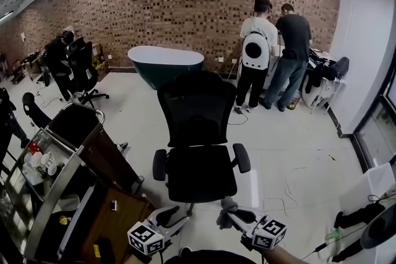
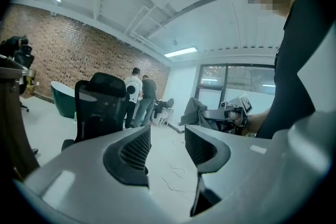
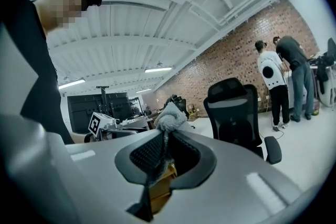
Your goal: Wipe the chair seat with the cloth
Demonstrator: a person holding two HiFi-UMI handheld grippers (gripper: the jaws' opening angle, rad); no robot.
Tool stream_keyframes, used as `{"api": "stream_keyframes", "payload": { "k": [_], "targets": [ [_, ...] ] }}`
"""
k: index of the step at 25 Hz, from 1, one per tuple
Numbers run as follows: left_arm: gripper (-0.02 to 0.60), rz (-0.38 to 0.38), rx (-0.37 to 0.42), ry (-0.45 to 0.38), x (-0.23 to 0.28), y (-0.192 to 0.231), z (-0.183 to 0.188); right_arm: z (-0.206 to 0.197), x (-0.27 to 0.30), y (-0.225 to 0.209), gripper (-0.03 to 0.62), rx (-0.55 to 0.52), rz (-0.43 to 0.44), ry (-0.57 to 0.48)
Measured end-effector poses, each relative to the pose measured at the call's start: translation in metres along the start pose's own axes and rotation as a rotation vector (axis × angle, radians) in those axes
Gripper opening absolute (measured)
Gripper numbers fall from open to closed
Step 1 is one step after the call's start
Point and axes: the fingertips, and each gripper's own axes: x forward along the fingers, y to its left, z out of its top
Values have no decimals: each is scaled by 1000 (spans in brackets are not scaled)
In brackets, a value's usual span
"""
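Between the jaws of the right claw [image 3: 164, 136] a grey cloth [image 3: 169, 117] is pinched tight. Its fluffy bulk bunches beyond the tips, so a loose pad sticks out to meet a surface first. Beside it the left claw [image 2: 167, 139] stands released, jaws apart with only floor [image 2: 169, 162] showing through the gap. It carries nothing, and I judge it is free to steady the chair or simply to be out of the way.

Both claws are held low and close to the person's body, near each other, pointing toward the black office chair [image 1: 197, 139]. The chair seat [image 1: 198, 173] lies just ahead of them, bare. Its backrest [image 1: 197, 105] is on the far side, so the front edge looks the easiest place to set the cloth down. Neither claw touches the seat, and wiping seems not yet begun.

Left of the chair stands a cart [image 1: 62, 164] with cups [image 1: 38, 161], near enough to mind on a wide sweep. Farther back are a dark bathtub [image 1: 166, 62], a brick wall [image 1: 154, 3] and two people [image 1: 275, 52], well apart from the work.
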Motion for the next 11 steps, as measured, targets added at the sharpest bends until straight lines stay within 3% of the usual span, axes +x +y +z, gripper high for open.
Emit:
{"api": "stream_keyframes", "payload": {
  "k": [11],
  "targets": [
    [224, -13, 8, -35, 7, -22, 8, 9, -12, 1, 40, -47, 41, -15]
  ]
}}
